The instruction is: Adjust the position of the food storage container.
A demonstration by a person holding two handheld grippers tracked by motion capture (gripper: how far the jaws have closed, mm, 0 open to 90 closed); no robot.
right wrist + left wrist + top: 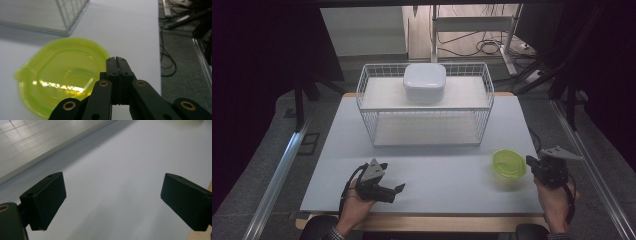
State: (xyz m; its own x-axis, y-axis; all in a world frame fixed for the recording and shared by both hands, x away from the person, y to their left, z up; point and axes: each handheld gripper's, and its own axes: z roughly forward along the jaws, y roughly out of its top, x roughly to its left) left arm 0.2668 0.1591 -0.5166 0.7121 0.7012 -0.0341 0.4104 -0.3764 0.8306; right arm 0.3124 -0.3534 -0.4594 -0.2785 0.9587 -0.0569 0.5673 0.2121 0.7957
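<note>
Green lid (62,75) lies just left of the closed, empty right tool (116,60); left tool (112,197) gapes wide over bare tabletop (130,165).

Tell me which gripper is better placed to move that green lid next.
Right, probably. The right gripper sits at the green lid, jaws shut on its edge. The left gripper is open over bare table, well away from it.
</note>
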